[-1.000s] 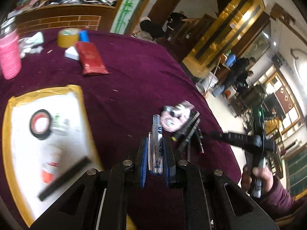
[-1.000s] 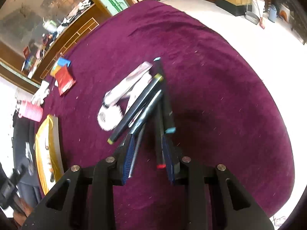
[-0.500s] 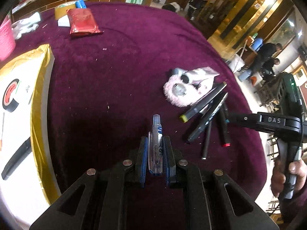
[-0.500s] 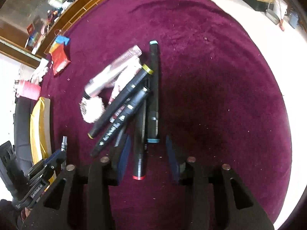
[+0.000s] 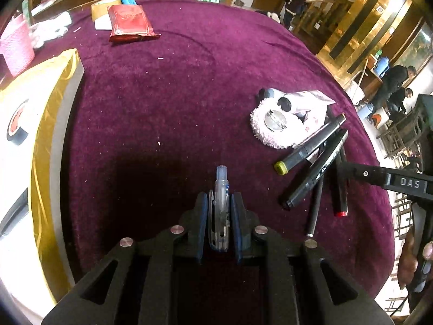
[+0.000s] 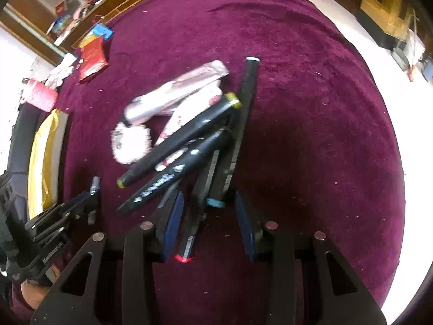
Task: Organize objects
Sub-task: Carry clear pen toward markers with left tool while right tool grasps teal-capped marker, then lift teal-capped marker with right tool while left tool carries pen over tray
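Observation:
My left gripper (image 5: 219,197) hangs low over the purple cloth, its jaws opening. A clear pen with a blue tip (image 5: 221,187) stands between the pads with thin gaps at its sides. To its right lies a pile of black markers (image 5: 314,146) beside a fluffy pink-white item (image 5: 270,127). My right gripper (image 6: 208,222) stands open over the near ends of that pile. A red-tipped marker (image 6: 189,238) and a blue-ended marker (image 6: 238,140) lie between its fingers, untouched by the pads. The left gripper (image 6: 81,203) shows at the left of the right wrist view.
A white tray with a gold rim (image 5: 51,135) lies at the left, holding a black tape roll (image 5: 17,124). At the far side are a red packet (image 5: 130,23), a pink cup (image 5: 16,46) and a pink tube (image 6: 176,94). The round table's edge curves close on the right.
My left gripper swung from the tray and came down near the marker pile, the pen still between its pads. My right gripper sank over the marker ends and its jaws widened.

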Action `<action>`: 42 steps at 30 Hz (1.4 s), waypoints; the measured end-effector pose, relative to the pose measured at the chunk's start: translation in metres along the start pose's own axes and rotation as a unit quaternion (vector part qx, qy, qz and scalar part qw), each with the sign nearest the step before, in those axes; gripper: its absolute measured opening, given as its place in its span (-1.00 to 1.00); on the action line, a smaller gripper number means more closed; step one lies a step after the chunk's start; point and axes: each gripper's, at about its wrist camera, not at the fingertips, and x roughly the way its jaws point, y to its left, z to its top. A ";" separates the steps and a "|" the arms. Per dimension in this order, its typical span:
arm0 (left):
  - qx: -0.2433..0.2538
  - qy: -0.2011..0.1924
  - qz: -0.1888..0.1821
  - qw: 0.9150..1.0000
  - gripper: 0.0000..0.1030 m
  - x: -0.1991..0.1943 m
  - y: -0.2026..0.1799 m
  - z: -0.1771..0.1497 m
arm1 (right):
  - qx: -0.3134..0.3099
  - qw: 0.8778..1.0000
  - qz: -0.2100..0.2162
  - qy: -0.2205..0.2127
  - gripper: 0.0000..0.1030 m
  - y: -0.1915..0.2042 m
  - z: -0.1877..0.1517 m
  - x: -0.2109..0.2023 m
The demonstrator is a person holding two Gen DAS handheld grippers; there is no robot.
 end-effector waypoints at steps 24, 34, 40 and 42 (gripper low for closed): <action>0.018 -0.083 -0.033 0.996 0.12 -0.004 -0.017 -0.021 | -0.063 0.987 -0.146 -0.031 -0.26 0.003 0.054 0.013; -0.006 -0.033 -0.033 0.999 -0.78 -0.005 -0.002 -0.010 | -0.041 0.994 -0.100 -0.033 -0.75 -0.014 0.064 0.008; -0.073 -0.031 -0.054 0.995 -0.78 -0.015 0.029 -0.014 | 0.045 0.998 0.015 -0.034 -0.76 -0.046 0.053 -0.012; -0.080 -0.039 -0.058 0.994 -0.78 -0.023 0.032 -0.016 | 0.076 0.994 0.068 -0.035 -0.76 -0.057 0.046 -0.022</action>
